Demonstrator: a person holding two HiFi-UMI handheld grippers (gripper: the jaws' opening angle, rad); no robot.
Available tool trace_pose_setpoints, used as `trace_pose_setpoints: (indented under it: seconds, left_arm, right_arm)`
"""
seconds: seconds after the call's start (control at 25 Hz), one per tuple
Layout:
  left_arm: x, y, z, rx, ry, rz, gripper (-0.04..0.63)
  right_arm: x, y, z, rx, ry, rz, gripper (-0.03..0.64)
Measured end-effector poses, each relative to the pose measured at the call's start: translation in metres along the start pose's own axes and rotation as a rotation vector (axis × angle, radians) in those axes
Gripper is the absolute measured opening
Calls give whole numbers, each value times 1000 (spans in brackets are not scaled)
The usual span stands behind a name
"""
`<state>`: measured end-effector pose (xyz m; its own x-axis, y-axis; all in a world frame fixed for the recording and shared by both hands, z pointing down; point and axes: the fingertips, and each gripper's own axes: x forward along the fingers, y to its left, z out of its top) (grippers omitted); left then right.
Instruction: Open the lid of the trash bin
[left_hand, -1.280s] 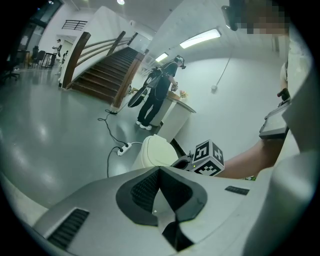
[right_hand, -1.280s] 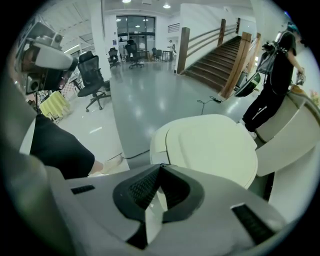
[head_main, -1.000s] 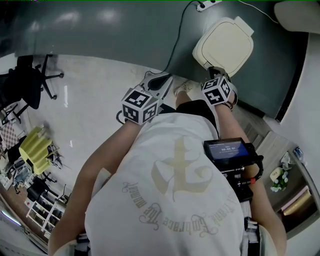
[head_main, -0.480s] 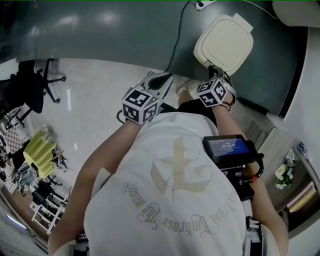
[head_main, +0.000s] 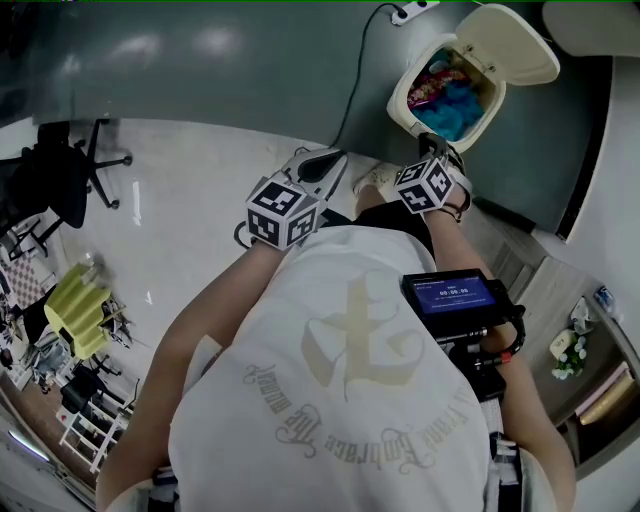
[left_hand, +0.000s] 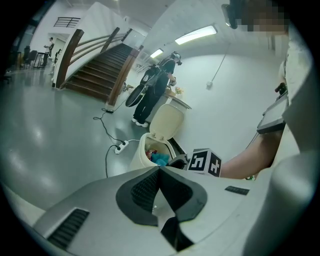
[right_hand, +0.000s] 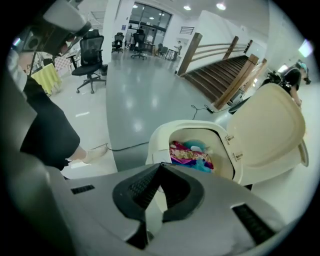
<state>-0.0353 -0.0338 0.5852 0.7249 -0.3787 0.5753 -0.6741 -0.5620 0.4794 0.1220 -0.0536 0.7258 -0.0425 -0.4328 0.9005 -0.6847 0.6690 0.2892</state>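
Observation:
The cream trash bin (head_main: 408, 95) stands at the top right of the head view with its lid (head_main: 510, 45) swung up and back. Pink and blue rubbish (head_main: 450, 95) shows inside. My right gripper (head_main: 430, 144) is shut, its tip at the bin's near front edge, holding nothing. In the right gripper view the open bin (right_hand: 165, 132), the raised lid (right_hand: 267, 127) and the rubbish (right_hand: 190, 152) lie just beyond the shut right gripper (right_hand: 160, 166). My left gripper (head_main: 335, 155) hangs shut and empty left of the bin. The left gripper (left_hand: 159, 169) view shows the bin (left_hand: 142, 157) farther off.
A power strip (head_main: 405, 12) with a cable lies on the floor behind the bin. The person's shoe (head_main: 370, 178) is beside the bin's base. An office chair (head_main: 70, 165) stands far left, a staircase (right_hand: 220, 75) beyond. Someone stands by a bike (left_hand: 155, 90) behind the bin.
The bin's lid, shut in both earlier frames, has sprung up and open, exposing the rubbish. My right gripper stays at the bin's front edge. The left gripper has barely moved.

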Motion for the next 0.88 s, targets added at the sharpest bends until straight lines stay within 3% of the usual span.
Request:
trace_pose_setpoints:
  seconds: [0.28, 0.44, 0.88]
  left_arm:
    - [1, 1, 0, -5, -3, 2, 9]
    - [4, 0, 1, -3, 1, 0, 9]
    - [6, 15, 17, 8, 2, -3, 9]
  right_arm:
    - [3, -2, 1, 58, -45, 30, 8]
    - [4, -3, 0, 25, -49, 49, 6]
    - [7, 0, 23, 59, -58, 152, 5]
